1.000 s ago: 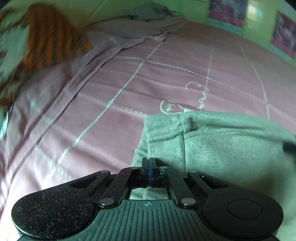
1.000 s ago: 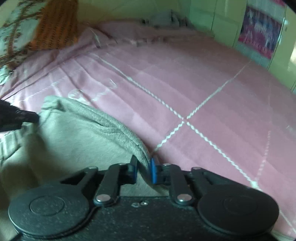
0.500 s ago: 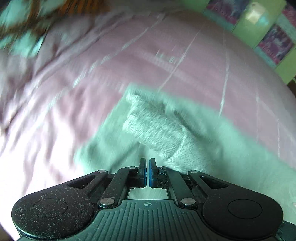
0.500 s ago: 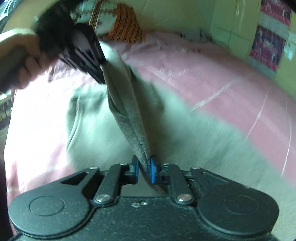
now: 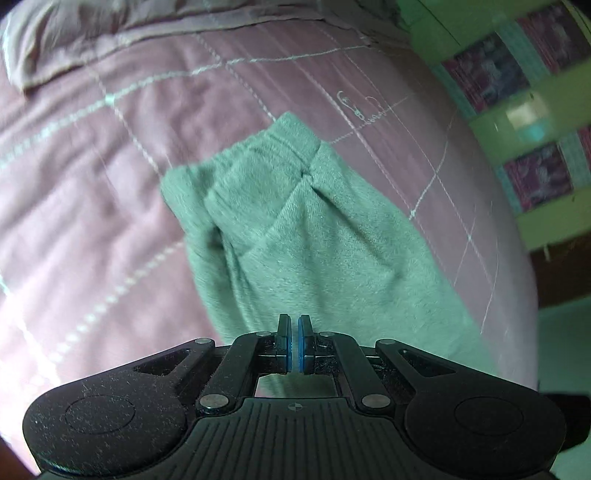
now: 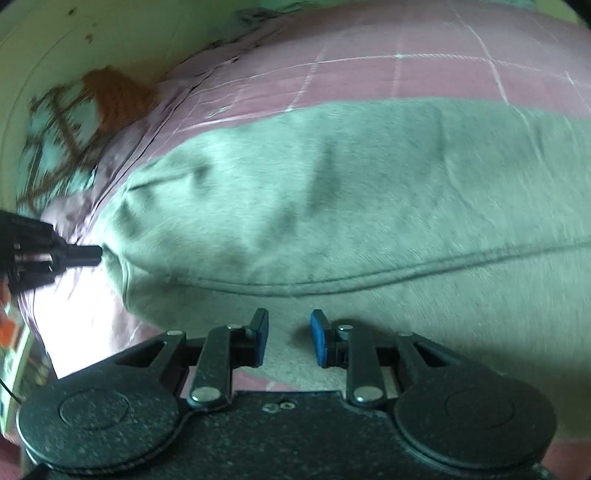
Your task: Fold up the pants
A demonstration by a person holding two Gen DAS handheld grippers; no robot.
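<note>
Item: grey-green pants (image 6: 332, 192), soft fleece, lying on a pink quilted bedspread (image 5: 92, 166) with pale grid stitching; in the right wrist view one layer lies doubled over another, its seamed edge (image 6: 369, 275) running across the cloth just ahead of the tongs. In the left wrist view the ribbed cuff or band end (image 5: 280, 144) lies bunched and creased at the far end of the garment. Left gripper (image 5: 294, 325): pads drawn together to a hairline gap directly over the cloth; in the right wrist view its tip meets the left-hand corner of the pants at the fold, so it reads as pinching that corner, though the cloth between the pads is not plainly visible. Right gripper (image 6: 289, 325): jaws opening, pads apart with nothing gripped between them, only the flat surface of the pants beneath. Surroundings: patterned orange and pale pillow (image 6: 92, 122) at the head of the bed, green wall (image 5: 461, 26) beyond. Step in hand, as judged: a fold has just been laid and the right side is letting go. Next move, as judged: release the left corner likewise, smooth the wrinkled top layer, then take hold of one end for a further fold, keeping the edges aligned.
</note>
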